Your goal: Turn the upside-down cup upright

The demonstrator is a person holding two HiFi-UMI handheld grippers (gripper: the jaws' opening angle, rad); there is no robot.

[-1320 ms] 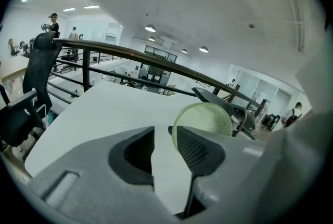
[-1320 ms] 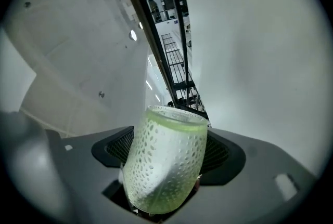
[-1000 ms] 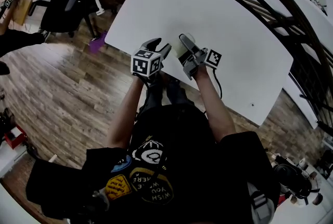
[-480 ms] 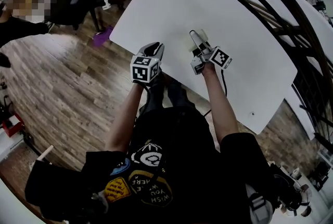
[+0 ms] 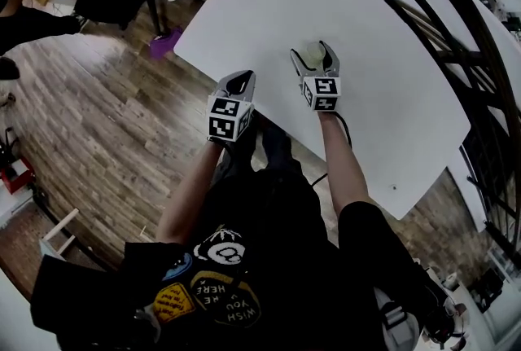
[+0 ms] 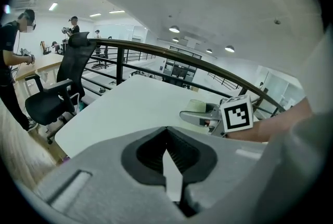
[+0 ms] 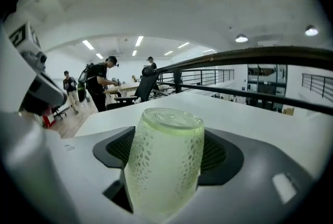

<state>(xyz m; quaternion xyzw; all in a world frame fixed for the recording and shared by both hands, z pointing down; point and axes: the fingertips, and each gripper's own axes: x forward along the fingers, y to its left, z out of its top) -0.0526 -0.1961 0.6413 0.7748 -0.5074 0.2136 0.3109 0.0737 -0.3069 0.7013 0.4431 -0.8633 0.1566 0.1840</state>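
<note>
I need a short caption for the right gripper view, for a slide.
Right gripper holding a pale green patterned cup between its jaws, with a white table beyond.

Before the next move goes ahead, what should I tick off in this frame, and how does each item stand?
1. Grip: ok. The green cup sits between the pads of the right hand-held gripper.
2. Cup orientation: not ok. Its narrow, closed-looking end points up, so it looks upside down.
3. Cup lifted off the table: cannot tell.
4. Left hand-held gripper out of the way: ok. It is shut, empty and off to the side.
5. Room to turn: ok. Only bare white tabletop shows around the cup.
</note>
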